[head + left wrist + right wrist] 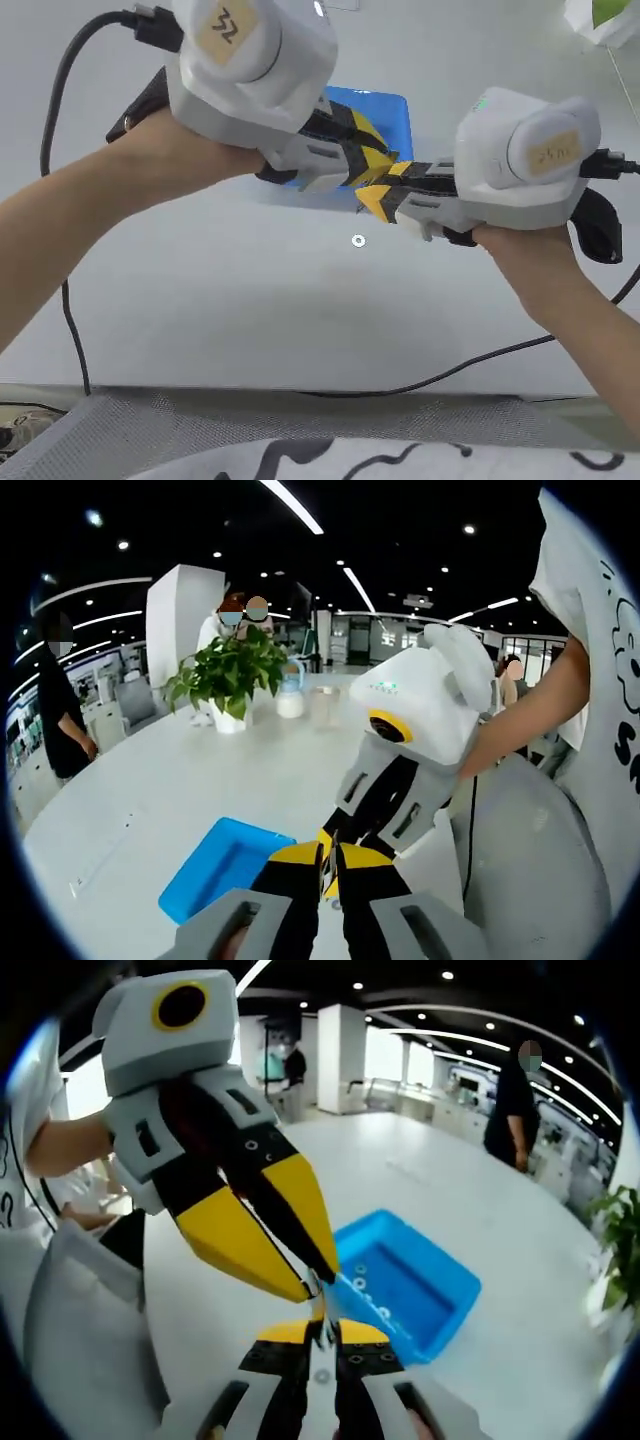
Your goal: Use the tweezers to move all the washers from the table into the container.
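Open hall with ceiling lights, a potted plant point(228, 675) and people standing behind. White table point(200, 290), smooth and matt. Blue container point(395, 115) holds several washers point(358, 1282). The left gripper point(375, 165) and right gripper point(372, 198) meet tip to tip, both jaw pairs drawn together. The right appears to pinch the tweezers point(322, 1310), whose prongs cannot be judged. One washer point(358, 240) lies on the table near the tips. Judged: pick-up stage. Next, lower and nip it.

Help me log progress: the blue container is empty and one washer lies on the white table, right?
Not quite. The blue container is not empty: the right gripper view shows several washers lying in it. The rest holds: one washer lies on the white table.
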Available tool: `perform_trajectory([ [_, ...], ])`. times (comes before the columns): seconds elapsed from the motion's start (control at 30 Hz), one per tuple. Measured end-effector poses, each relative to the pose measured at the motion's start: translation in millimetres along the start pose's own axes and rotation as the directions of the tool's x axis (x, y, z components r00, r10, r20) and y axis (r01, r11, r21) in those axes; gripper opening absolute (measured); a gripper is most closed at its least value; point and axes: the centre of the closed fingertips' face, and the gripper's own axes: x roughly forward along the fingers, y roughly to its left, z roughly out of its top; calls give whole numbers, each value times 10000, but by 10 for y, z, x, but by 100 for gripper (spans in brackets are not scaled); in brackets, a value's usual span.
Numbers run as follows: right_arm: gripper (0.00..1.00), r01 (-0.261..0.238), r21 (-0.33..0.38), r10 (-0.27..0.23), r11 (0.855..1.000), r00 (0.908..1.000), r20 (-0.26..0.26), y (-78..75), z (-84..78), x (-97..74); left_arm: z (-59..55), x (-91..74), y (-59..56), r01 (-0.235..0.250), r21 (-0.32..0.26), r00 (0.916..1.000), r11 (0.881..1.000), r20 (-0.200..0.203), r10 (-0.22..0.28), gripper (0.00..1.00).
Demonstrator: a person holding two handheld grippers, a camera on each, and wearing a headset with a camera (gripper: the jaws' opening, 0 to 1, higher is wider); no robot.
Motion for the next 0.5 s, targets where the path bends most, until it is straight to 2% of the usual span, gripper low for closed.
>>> perform_trajectory([
  [0.23,4,-153,252,158,9996,9997,-205,-21,-114,72,-84,139,-19,729,598,9969,9955,-323,-711,0],
  [0.33,4,-177,381,188,9991,9994,-284,-37,-159,97,-126,194,-20,1108,1458,9926,9831,-658,-1021,0],
  [0.43,4,-256,517,278,9983,9987,-425,-41,-206,113,-163,241,-6,1487,1094,9868,9828,-814,-1403,0],
  [0.5,4,-300,573,332,9979,9980,-544,-38,-250,120,-191,256,12,1721,1122,9829,9787,-862,-1630,0],
])
